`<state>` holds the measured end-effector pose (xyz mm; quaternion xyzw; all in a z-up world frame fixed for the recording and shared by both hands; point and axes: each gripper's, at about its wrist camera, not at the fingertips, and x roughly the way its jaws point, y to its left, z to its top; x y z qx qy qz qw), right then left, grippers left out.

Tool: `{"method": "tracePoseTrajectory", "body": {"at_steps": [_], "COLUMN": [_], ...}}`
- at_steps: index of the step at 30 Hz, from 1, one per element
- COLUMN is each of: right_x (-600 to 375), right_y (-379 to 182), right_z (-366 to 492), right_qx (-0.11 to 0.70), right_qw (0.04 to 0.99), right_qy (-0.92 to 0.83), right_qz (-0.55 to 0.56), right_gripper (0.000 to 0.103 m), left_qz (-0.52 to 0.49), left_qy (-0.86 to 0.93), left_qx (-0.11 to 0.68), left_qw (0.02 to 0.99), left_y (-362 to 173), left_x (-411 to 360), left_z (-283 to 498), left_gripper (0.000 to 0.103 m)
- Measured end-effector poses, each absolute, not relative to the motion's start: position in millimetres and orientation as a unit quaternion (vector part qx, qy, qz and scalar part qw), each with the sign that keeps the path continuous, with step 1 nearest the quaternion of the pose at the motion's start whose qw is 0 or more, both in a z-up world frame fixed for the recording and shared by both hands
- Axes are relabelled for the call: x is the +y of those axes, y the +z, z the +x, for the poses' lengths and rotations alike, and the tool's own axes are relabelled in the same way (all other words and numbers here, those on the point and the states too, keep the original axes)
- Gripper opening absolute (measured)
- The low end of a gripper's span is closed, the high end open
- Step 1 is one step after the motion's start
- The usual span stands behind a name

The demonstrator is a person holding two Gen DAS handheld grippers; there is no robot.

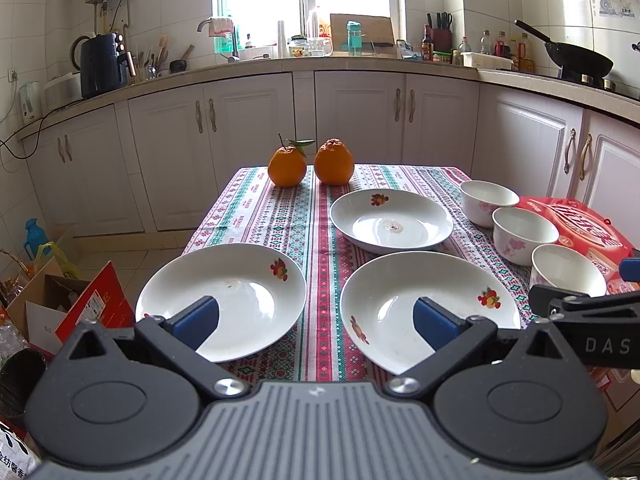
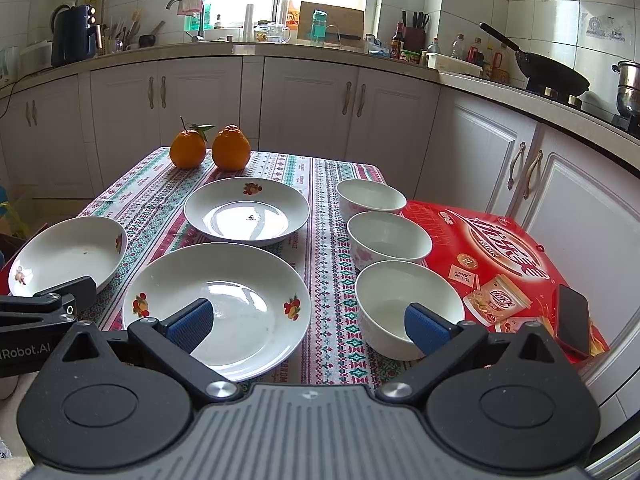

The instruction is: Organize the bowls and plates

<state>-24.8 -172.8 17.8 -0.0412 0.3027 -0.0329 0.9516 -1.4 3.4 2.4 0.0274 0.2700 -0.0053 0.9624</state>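
Left gripper (image 1: 316,320): blue-padded jaws spread wide, nothing between them, held above the near edge of the table with the striped patterned cloth (image 1: 280,216). Right gripper (image 2: 306,322): jaws likewise spread and empty; its arm in the left view reads "DAS", and the left arm in the right view reads "Robot.AI".

Three white shallow plates with fruit decals lie separately on the cloth: one at the near left corner (image 1: 224,300), one near centre (image 2: 216,308), one behind it (image 2: 246,212). Three white bowls with pink flowers (image 2: 408,308) stand in a row along the right edge. Beside them lies a red printed box (image 2: 492,248) carrying a dark phone (image 2: 574,320); its lettering is not legible. Two oranges (image 2: 208,148) sit at the far edge.
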Motion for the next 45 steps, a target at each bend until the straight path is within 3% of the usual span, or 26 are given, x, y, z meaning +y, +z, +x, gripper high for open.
{"method": "tracePoseTrajectory", "body": {"at_steps": [45], "right_x": [-173.4], "right_y": [17.3], "right_z": [-23.0], "right_qx": [0.307], "right_qw": [0.95], "right_qy": [-0.034], "right_qz": [-0.041], "right_gripper": [0.103], "left_qz": [0.027], "left_qy": [-0.004], "left_qx": [0.272], "left_qw": [0.962], "left_y": [0.8], "left_x": [2.4], "left_z": [-1.0], "left_gripper": [0.102]}}
